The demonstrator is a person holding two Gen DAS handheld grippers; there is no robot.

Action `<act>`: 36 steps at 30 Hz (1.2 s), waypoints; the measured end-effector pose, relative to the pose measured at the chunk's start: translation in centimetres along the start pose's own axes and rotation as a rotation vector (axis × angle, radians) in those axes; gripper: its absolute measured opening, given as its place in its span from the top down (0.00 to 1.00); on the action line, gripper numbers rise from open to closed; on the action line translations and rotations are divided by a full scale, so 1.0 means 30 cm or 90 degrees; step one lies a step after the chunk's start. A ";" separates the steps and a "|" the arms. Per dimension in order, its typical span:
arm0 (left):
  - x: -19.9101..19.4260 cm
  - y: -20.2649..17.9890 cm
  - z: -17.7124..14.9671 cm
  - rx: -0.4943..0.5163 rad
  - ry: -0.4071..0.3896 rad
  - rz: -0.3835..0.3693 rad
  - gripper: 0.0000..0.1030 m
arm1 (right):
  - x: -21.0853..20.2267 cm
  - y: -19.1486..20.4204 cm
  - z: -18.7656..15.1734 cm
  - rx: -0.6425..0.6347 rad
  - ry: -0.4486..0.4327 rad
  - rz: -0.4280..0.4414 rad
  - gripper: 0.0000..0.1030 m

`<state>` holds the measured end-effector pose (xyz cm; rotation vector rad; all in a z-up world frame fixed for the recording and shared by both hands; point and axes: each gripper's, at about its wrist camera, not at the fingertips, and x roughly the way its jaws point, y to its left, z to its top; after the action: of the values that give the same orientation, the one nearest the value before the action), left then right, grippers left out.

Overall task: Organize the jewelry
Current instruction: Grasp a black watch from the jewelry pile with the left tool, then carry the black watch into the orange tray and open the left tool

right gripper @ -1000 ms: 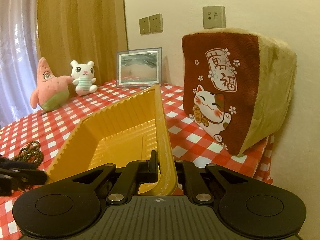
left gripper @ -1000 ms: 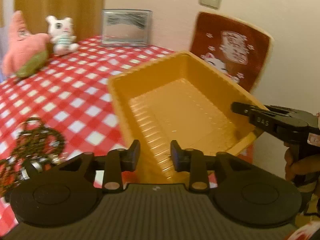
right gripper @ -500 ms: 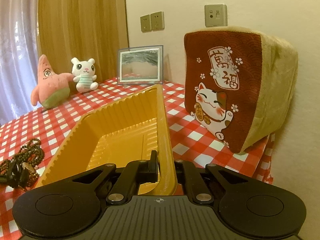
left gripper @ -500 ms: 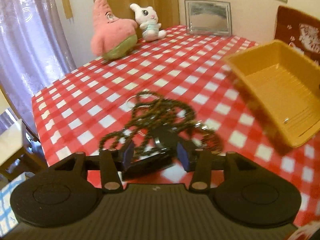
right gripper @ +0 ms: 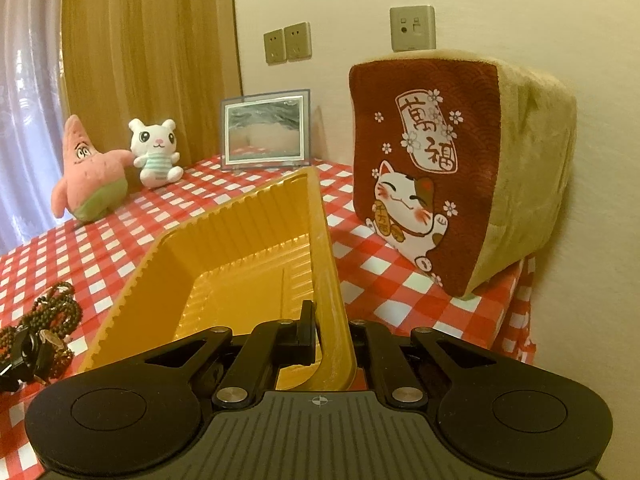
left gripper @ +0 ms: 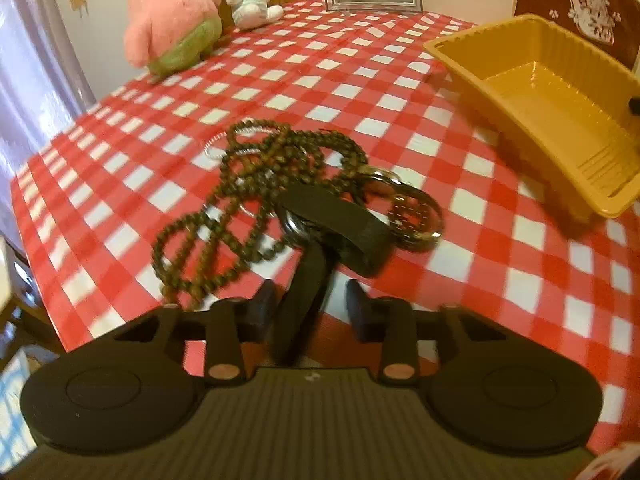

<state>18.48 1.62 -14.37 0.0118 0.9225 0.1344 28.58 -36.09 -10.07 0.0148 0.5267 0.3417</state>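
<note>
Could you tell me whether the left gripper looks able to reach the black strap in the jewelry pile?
Probably yes: the strap already lies between the closing left gripper jaws, with nothing above it.

Hidden or indistinct items:

- Yellow tray (right gripper: 240,264): near right corner covered by the right gripper (right gripper: 332,336); the outer finger lies out of sight behind the tray wall. In the left wrist view its right end runs off the picture edge.
- Black strap (left gripper: 304,280): lower end hidden behind the left gripper (left gripper: 308,308) body; whether the closing pads touch it cannot be told.
- Bead necklace (left gripper: 248,200): motion-blurred, tangled with metal rings (left gripper: 416,212); separate pieces cannot be counted.
- Jewelry pile, right wrist view: cut by the left edge.
- Checked tablecloth (left gripper: 360,80): near edge hidden beneath both gripper bodies.
- Cat cushion (right gripper: 460,184): mostly cropped in the left wrist view.
</note>
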 end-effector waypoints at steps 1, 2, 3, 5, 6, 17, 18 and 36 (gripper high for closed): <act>-0.006 -0.004 -0.005 -0.009 0.004 -0.004 0.71 | -0.001 0.002 0.000 0.000 0.000 0.000 0.95; -0.010 -0.009 -0.008 -0.016 0.005 -0.001 0.71 | -0.001 0.001 -0.001 0.000 0.001 0.000 0.95; -0.013 -0.012 -0.009 -0.021 0.005 0.005 0.71 | -0.001 0.001 -0.001 -0.001 0.001 0.000 0.95; -0.015 -0.015 -0.007 -0.032 0.002 0.016 0.71 | -0.002 0.002 0.001 -0.004 0.002 0.000 0.95; -0.015 -0.014 -0.004 -0.039 0.000 0.020 0.71 | -0.002 0.002 0.000 -0.005 0.002 0.000 0.95; 0.006 0.006 0.022 -0.087 0.012 0.035 0.81 | -0.004 0.008 -0.001 -0.009 0.002 0.000 0.95; 0.003 0.005 0.020 -0.088 0.010 0.041 0.81 | -0.004 0.008 -0.001 -0.010 0.002 0.000 0.95; -0.190 -0.255 0.210 -0.052 -0.120 -0.166 0.81 | -0.003 0.040 0.000 -0.052 0.000 0.011 0.95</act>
<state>20.93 -6.37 -6.55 -0.1680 0.7229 -0.0706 28.12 -34.98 -9.91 -0.0596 0.5131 0.3802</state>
